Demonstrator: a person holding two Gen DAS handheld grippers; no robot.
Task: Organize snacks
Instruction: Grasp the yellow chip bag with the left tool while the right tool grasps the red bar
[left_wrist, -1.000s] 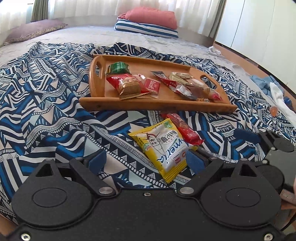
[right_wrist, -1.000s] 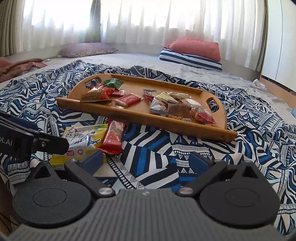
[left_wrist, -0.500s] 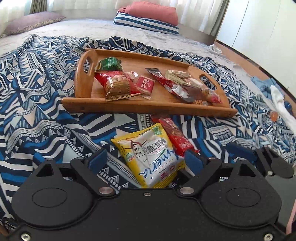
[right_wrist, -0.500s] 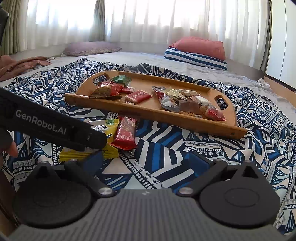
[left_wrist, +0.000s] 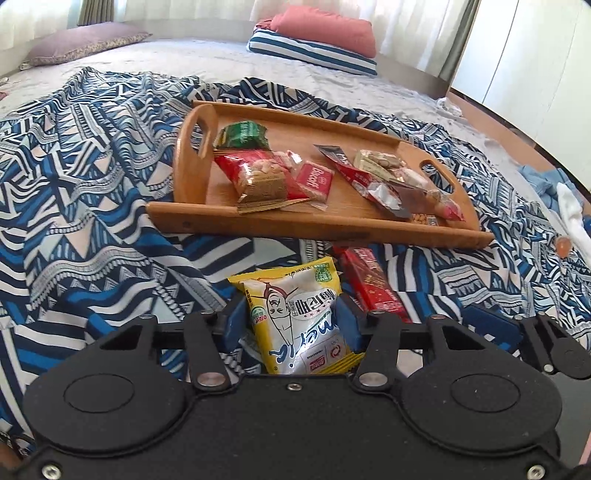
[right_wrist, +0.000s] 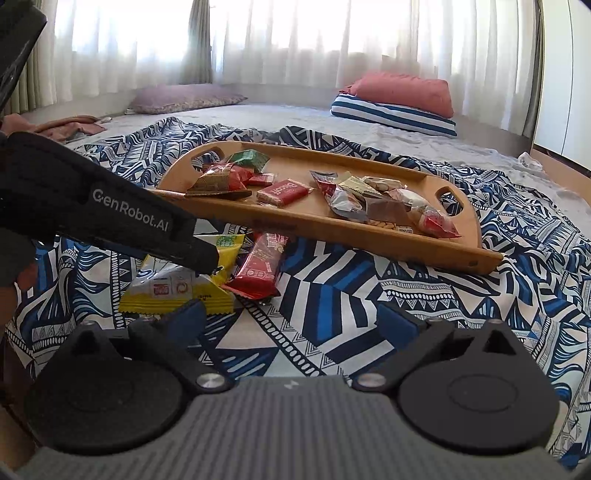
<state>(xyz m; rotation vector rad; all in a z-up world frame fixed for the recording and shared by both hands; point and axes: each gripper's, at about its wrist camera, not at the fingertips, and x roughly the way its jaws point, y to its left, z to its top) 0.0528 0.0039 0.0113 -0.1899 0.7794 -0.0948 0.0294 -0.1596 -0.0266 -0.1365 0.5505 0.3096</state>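
The left gripper (left_wrist: 290, 325) has just been closing and now clamps the yellow snack bag (left_wrist: 295, 317) sideways on the blanket (left_wrist: 92, 192), its length pointing toward the tray (left_wrist: 192, 218), while the right gripper (right_wrist: 291, 317) stays apart.

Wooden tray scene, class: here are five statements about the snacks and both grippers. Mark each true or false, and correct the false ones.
1. The yellow snack packet lies inside the wooden tray. False: it lies on the blue patterned blanket, in front of the tray.
2. The left gripper has its pads on either side of the yellow packet. True; its jaws have just been closing.
3. The red snack bar lies beside the yellow packet on the blanket. True.
4. The right gripper holds a snack. False: it is open, with nothing between its fingers.
5. The tray is empty. False: it holds several wrapped snacks.
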